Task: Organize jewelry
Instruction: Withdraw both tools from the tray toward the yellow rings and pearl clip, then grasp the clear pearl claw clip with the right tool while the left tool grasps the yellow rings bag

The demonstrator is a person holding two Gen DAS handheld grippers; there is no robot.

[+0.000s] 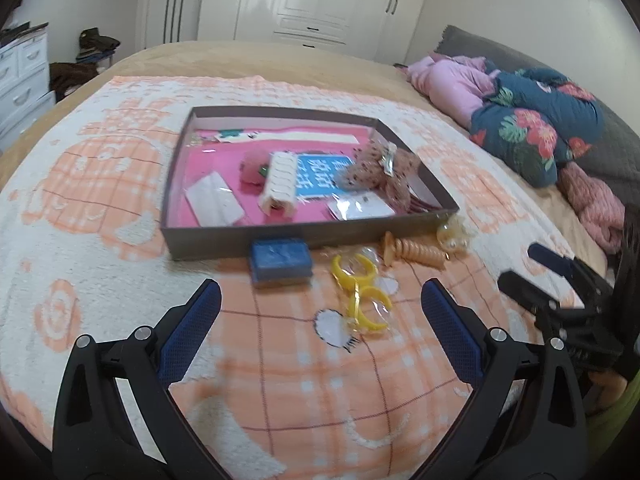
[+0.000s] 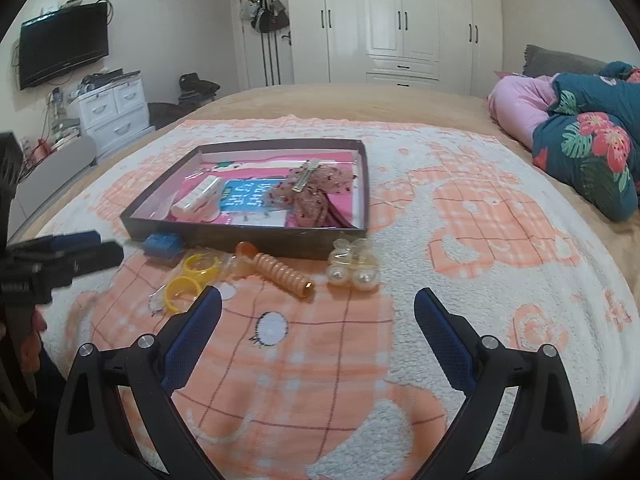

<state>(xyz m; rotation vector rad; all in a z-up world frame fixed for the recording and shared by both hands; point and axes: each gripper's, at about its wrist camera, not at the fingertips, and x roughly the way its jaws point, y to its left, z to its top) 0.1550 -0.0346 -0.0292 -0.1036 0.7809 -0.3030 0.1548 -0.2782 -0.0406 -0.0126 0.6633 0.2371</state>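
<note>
1. Left gripper (image 1: pixel 320 304): fingers spread, holding nothing, above the blanket (image 1: pixel 280 380).
2. Right gripper (image 2: pixel 318 308): spread, empty.
3. Yellow clips (image 1: pixel 362 292), blue box (image 1: pixel 280 260), spiral clip (image 2: pixel 276 270), pearl clip (image 2: pixel 354 268): on the blanket, beside the tray (image 1: pixel 240 240).
4. Room: bed (image 2: pixel 340 100), white wardrobe (image 2: pixel 400 16), wall television (image 2: pixel 64 44).

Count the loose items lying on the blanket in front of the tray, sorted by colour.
Blue: 1, the box
Yellow: 1, the yellow clip
Orange: 1, the spiral clip
Cream: 1, the pearl clip
Total: 4, all outside the tray.
</note>
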